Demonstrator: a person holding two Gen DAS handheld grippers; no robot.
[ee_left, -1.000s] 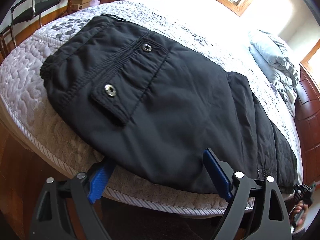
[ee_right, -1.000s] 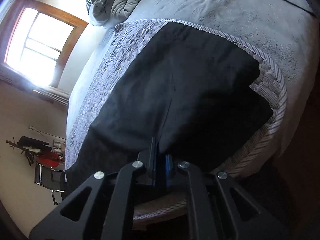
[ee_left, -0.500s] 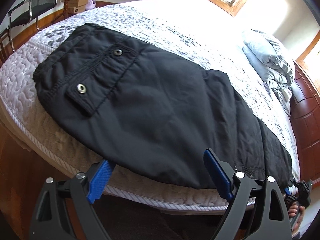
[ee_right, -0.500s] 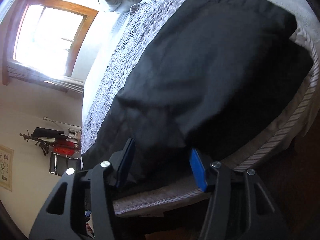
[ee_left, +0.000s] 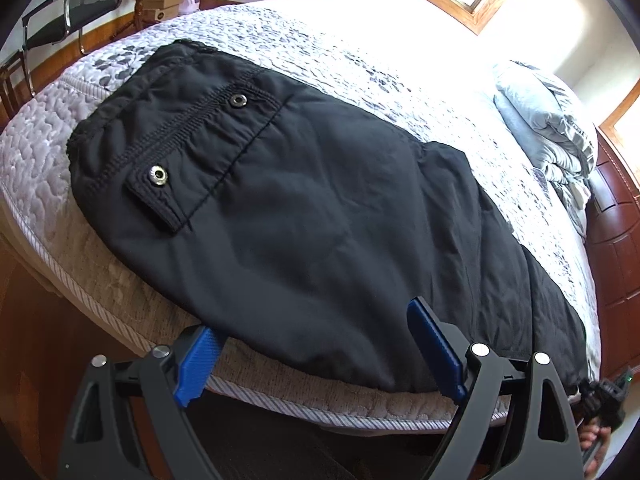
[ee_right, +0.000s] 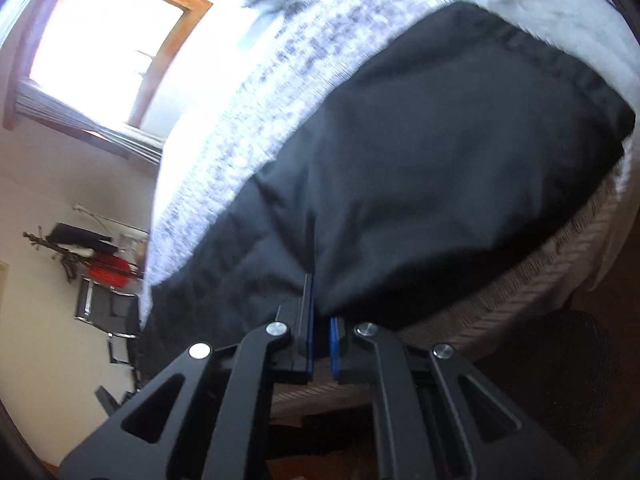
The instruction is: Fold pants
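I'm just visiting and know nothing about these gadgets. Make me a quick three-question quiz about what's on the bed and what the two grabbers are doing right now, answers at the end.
1. True or false: the left gripper has its jaws spread wide at the near edge of the black pants.
2. Multiple choice: the right gripper is A) wide open above the bed, B) nearly shut on the near edge of the pants, C) holding a pillow.
3. Fill in: two metal ____ show on the pants' pocket flaps.

Key: 1 true; 2 B; 3 snaps. The pants lie flat on the patterned mattress, with folded grey bedding at the far end.
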